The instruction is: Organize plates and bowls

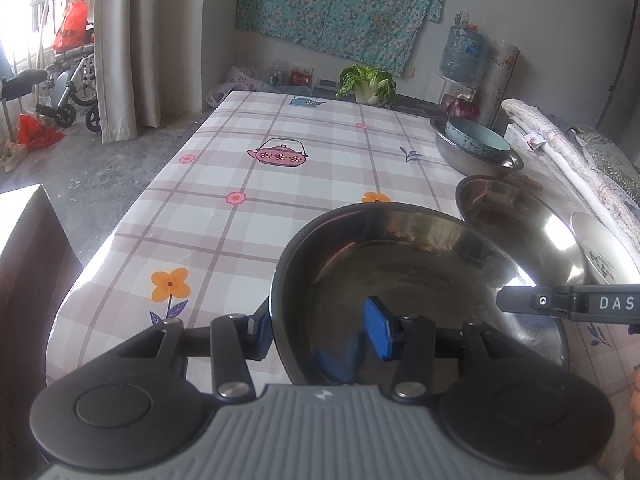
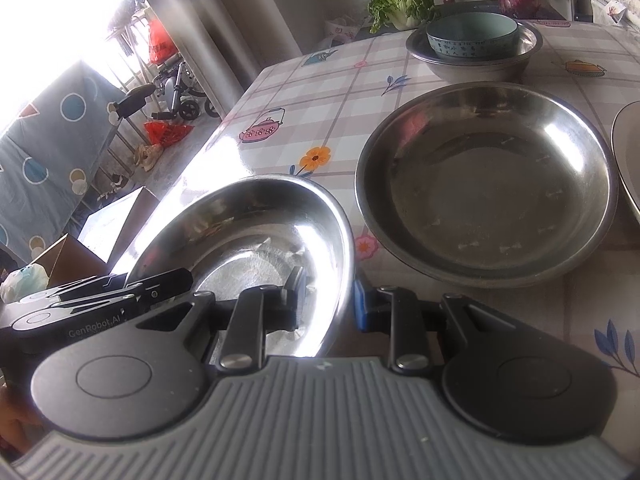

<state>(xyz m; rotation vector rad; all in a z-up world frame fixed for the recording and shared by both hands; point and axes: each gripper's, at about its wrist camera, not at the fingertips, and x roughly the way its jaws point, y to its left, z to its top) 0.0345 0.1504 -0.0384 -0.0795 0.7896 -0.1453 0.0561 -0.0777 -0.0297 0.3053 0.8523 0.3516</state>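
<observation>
Item: steel dish, shallow, held by me at the table's near left corner, tilted. My left gripper pinches its near rim, one pad inside, one outside; my right gripper pinches the opposite rim the same way.

Handling, my judgement: light, rigid, slick polished metal; the thin rim is the only purchase, so it may pivot between the pads.

Room: larger steel dish just beside; steel basin holding a teal bowl toward the far right edge. Left half of the tablecloth lies bare.

Checked-cloth table with steel basin, nested bowls.
</observation>
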